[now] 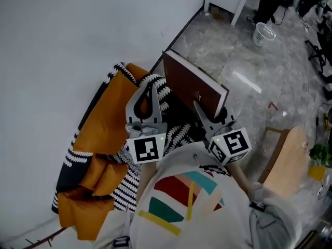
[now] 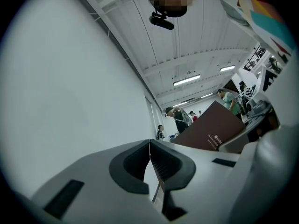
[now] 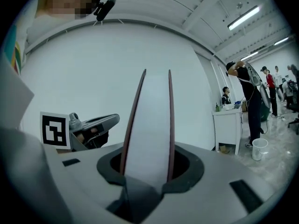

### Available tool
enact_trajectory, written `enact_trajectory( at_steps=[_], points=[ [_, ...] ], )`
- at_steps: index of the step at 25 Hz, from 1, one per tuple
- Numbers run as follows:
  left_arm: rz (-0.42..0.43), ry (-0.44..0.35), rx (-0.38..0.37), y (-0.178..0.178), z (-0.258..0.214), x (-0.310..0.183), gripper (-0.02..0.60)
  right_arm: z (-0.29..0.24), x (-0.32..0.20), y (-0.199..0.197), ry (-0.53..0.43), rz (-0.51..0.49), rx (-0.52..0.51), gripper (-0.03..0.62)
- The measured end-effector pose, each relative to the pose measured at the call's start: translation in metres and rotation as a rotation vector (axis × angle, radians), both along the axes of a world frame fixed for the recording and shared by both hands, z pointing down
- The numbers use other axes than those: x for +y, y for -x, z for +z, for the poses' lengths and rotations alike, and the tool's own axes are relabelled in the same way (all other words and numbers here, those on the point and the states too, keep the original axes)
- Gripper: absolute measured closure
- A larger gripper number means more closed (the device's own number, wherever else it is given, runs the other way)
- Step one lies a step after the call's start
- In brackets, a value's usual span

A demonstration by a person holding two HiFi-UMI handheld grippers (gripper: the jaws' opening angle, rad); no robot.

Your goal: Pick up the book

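Observation:
The book (image 1: 193, 85) has a dark brown cover and stands raised on edge in front of me, above the floor. My right gripper (image 1: 203, 114) is shut on its lower edge. In the right gripper view the book (image 3: 149, 120) shows edge-on, white pages between two brown covers, clamped in my right gripper (image 3: 148, 166). My left gripper (image 1: 150, 87) is lifted beside it at the left, apart from the book, its jaws shut together on nothing. The left gripper view shows my left gripper (image 2: 149, 144) with the tips meeting and the book (image 2: 209, 128) off to the right.
An orange, black and white patterned cloth (image 1: 96, 139) lies heaped against the white wall (image 1: 62, 40). A wooden chair (image 1: 288, 160) and a potted plant (image 1: 319, 157) stand at the right. A white bucket (image 1: 263, 33) sits on the marbled floor. People (image 3: 247, 97) stand by a white desk (image 3: 229, 125).

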State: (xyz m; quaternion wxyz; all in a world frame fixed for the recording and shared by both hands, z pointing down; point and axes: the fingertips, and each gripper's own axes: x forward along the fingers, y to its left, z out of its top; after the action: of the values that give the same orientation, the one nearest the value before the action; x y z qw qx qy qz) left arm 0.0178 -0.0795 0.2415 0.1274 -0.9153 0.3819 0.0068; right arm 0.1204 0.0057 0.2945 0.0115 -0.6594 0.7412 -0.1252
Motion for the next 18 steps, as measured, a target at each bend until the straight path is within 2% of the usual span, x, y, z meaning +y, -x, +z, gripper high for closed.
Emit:
enact_trajectory(
  at_steps=[11,18],
  points=[
    [-0.046,-0.015,-0.025,0.021,-0.002,-0.003,0.574,-0.001,-0.01,0.016,0.028,-0.02,0.06,0.432],
    [-0.072,-0.016,-0.025,0.031,-0.001,-0.002,0.574,-0.007,-0.011,0.025,0.004,-0.054,0.076,0.431]
  ],
)
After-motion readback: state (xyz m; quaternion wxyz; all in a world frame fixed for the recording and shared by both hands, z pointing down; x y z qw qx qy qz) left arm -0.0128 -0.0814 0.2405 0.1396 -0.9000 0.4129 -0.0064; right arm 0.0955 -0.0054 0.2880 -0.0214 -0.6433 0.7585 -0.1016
